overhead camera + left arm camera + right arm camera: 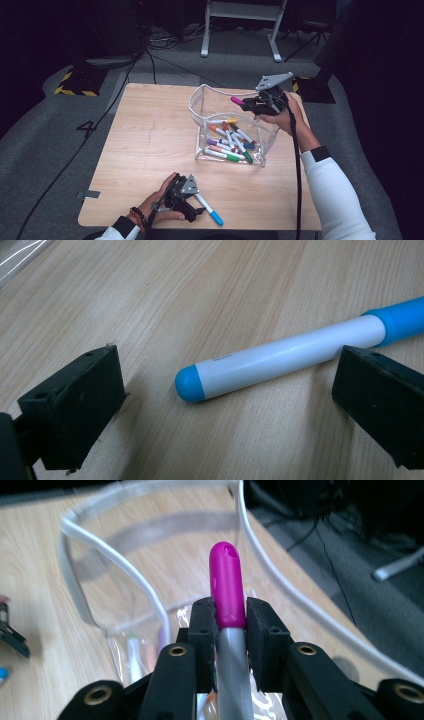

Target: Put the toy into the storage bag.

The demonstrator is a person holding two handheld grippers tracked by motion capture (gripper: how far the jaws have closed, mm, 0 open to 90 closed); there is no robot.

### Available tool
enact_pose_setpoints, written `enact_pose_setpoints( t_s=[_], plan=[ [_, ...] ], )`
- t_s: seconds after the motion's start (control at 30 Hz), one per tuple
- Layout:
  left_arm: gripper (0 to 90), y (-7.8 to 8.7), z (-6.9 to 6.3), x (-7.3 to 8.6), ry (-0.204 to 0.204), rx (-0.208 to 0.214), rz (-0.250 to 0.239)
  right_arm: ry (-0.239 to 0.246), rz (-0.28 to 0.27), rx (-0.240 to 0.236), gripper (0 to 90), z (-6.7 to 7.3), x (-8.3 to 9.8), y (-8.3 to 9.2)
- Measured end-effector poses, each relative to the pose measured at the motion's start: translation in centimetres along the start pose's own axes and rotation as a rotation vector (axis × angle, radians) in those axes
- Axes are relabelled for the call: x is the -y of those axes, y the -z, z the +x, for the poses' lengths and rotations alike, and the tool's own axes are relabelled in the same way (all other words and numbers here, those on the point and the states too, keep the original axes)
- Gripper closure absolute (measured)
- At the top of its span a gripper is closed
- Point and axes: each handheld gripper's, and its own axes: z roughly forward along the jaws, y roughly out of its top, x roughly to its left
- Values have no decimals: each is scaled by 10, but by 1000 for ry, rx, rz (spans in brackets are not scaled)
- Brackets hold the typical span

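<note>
A clear plastic pouch stands open on the wooden table and holds several coloured markers. My right gripper hangs over the pouch's far right rim, shut on a magenta-capped marker; in the right gripper view its pads clamp the magenta-capped marker just below the cap, above the pouch's rim. Near the front edge my left gripper rests low on the table. Its jaws stand wide apart either side of a white marker with blue cap, touching nothing; that blue-capped marker lies flat.
The table's front edge lies right beside my left hand. Bare wood spreads over the left half of the table. Beyond the far edge are grey floor, black cables and a white stand.
</note>
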Motion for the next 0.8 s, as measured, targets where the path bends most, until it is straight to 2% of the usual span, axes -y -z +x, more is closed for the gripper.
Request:
enact_pose_setpoints(
  t_s=[0.03,0.1,0.17,0.43,0.67,0.8],
  plan=[
    [7,0,0,0,0,0,0,0,0,0,747,0,0,0],
    [7,0,0,0,0,0,-1,0,68,-2,747,-1,4,-10],
    [7,0,0,0,0,0,0,0,104,-10,747,0,6,-15],
    [7,0,0,0,-2,1,0,27,214,-72,747,5,6,-20],
    [6,0,0,0,-1,4,-1,71,291,-200,745,17,3,-23],
    [6,0,0,0,-2,4,0,99,322,-221,744,26,1,-25]
  ],
)
